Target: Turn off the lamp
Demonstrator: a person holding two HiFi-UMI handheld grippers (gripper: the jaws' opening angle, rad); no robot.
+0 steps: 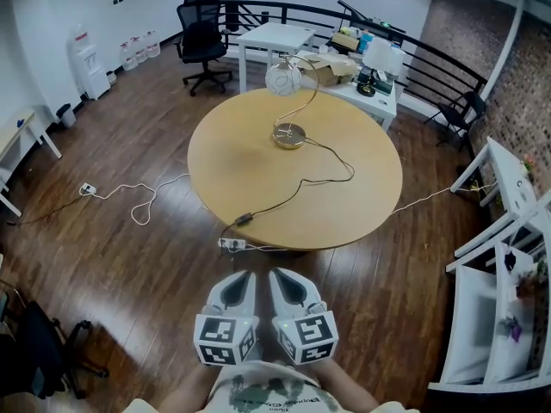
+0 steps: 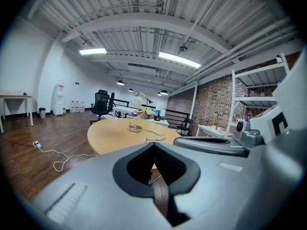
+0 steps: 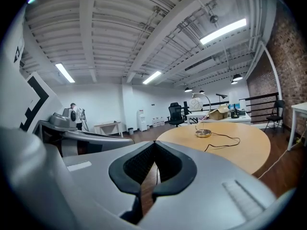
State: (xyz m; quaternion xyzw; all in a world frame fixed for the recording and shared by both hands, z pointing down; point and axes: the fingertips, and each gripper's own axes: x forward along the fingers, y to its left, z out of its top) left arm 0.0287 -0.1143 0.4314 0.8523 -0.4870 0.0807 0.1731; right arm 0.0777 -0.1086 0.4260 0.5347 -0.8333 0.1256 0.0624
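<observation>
The lamp stands on the far half of the round wooden table, a white globe shade on a curved brass stem. Its dark cord runs across the top to an inline switch at the table's near edge, then down to a power strip on the floor. My left gripper and right gripper hang side by side in front of the table, well short of it, both shut and empty. The left gripper sees the lamp far off, as does the right gripper, with the lamp ahead.
A white cable snakes over the wood floor left of the table. Behind it stand a black office chair, white tables with boxes, and a railing. White shelves line the right side. A person stands far off.
</observation>
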